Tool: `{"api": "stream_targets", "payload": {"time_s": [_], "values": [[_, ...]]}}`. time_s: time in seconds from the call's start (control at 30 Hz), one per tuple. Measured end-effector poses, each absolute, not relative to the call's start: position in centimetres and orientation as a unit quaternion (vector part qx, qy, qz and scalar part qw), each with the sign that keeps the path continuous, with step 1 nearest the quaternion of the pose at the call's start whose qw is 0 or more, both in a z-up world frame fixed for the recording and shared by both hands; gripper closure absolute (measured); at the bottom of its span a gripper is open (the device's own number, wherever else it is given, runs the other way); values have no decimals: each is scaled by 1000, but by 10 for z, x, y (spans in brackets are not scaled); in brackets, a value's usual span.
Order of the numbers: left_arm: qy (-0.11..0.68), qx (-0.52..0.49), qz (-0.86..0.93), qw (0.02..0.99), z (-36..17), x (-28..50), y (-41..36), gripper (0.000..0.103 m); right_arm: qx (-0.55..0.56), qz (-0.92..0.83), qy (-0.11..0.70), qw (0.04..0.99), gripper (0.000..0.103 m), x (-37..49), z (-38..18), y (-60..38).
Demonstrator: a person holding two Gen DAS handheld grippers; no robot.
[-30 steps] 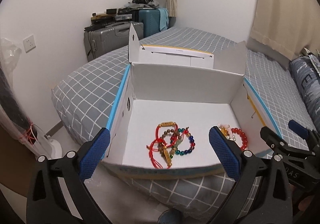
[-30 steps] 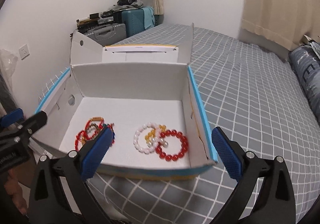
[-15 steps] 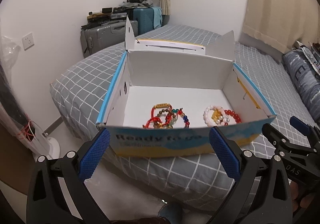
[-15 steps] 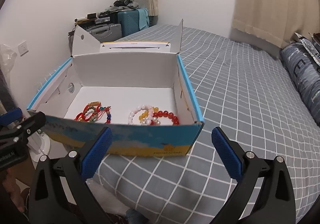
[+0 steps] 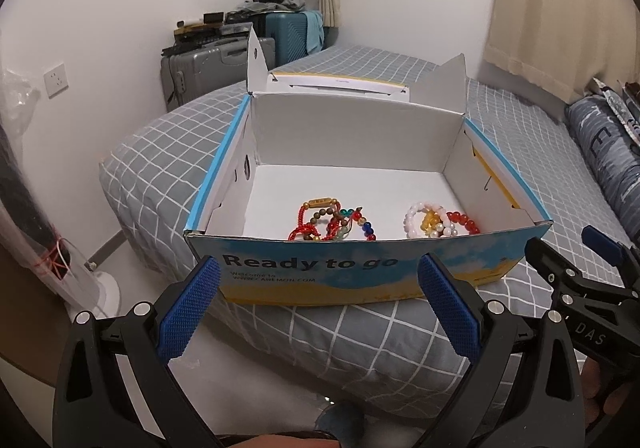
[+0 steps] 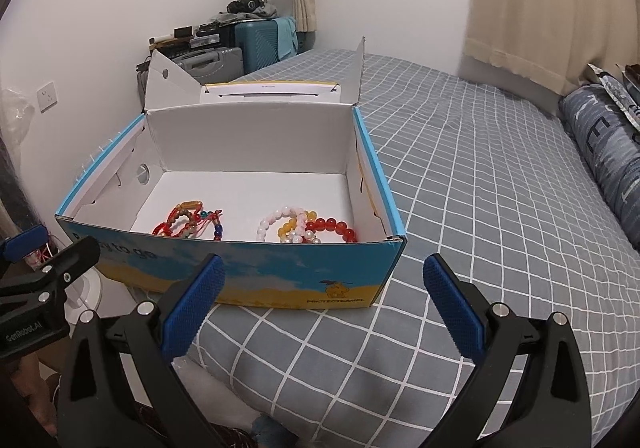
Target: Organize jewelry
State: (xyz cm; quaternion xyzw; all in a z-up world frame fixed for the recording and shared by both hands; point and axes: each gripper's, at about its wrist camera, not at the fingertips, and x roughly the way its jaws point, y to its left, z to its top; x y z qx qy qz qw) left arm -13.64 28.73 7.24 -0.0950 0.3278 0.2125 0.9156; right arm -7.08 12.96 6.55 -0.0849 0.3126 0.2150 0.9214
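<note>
An open blue and yellow cardboard box (image 5: 360, 272) (image 6: 280, 272) stands on the bed's near corner. Inside lie two heaps of bead bracelets. The left heap (image 5: 332, 224) (image 6: 188, 222) is red cord, brown and multicoloured beads. The right heap (image 5: 438, 222) (image 6: 306, 228) is white, yellow and red beads. My left gripper (image 5: 320, 308) is open and empty, in front of the box's front wall. My right gripper (image 6: 320, 306) is open and empty, in front of the box's right front corner. Each gripper shows at the edge of the other's view.
The bed has a grey checked cover (image 6: 480, 188). Grey and teal suitcases (image 5: 224, 60) with clutter and a blue lamp stand in the far corner. A dark patterned pillow (image 5: 608, 152) lies at the right. A white fan base (image 5: 100, 288) stands on the floor at the left.
Both grippers have pulled back and down from above the box. The box's front wall now shows and partly hides the bracelets. Both grippers stayed open.
</note>
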Motion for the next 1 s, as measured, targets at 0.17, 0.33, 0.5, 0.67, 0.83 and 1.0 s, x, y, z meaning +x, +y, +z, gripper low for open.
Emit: {"api": "stream_targets", "payload": {"time_s": [0.17, 0.33, 0.5, 0.67, 0.83, 1.0], "values": [[327, -91, 211, 917, 73, -136, 284, 6, -85, 214, 313, 921, 8, -69, 65, 128], [328, -87, 210, 917, 73, -136, 282, 6, -86, 215, 314, 921, 8, -68, 64, 128], [328, -88, 208, 917, 73, -135, 282, 6, -86, 215, 315, 920, 8, -68, 63, 128], [331, -85, 207, 917, 72, -135, 281, 6, -87, 215, 316, 920, 8, -68, 63, 128], [330, -83, 207, 917, 72, -135, 279, 6, -87, 214, 317, 920, 8, -68, 62, 128], [331, -81, 207, 917, 72, -135, 278, 6, -87, 214, 317, 920, 8, -67, 62, 127]]}}
